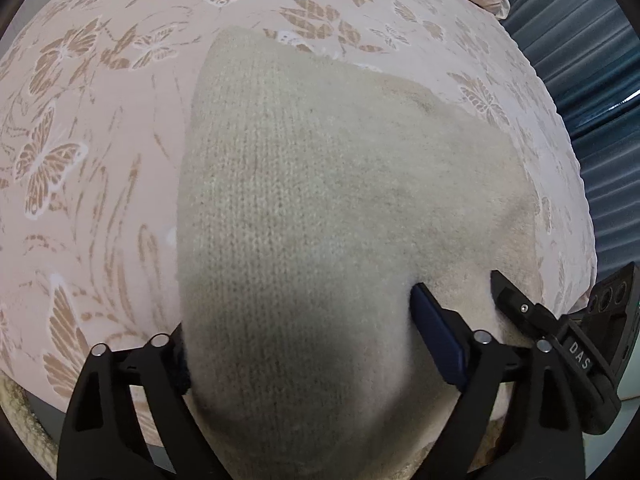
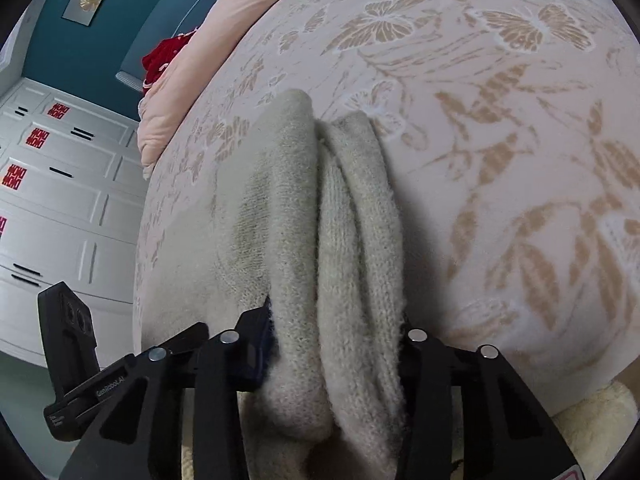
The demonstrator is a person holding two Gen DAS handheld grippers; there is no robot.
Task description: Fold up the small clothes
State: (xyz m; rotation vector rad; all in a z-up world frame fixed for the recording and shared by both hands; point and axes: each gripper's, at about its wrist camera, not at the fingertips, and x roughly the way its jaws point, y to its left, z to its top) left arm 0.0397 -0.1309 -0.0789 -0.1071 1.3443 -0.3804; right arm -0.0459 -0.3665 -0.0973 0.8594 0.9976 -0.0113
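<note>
On a bed [image 1: 100, 208] covered with a pink spread printed with tan butterflies lies a cream knitted garment [image 1: 320, 184], spread partly flat toward the bed's edge. From the left wrist view, the left gripper [image 1: 304, 340] points steeply down onto it, and the knit bulges up thick between the two black fingers; the blue pad [image 1: 436, 340] on one side sits against the wool, the other side is buried under it, so the jaws stand wide with cloth between them, and whether they really pinch it cannot be told. Just beside it, the right gripper [image 2: 336, 344] shows at that view's lower right edge. Its own camera shows its jaws drawn close on a bunched, upright fold of the same garment, wool packed tight between them and spilling forward in two ridges. Behind the bed are a teal wall [image 2: 80, 40], white drawers [image 2: 60, 200] and something red [image 2: 160, 60].
</note>
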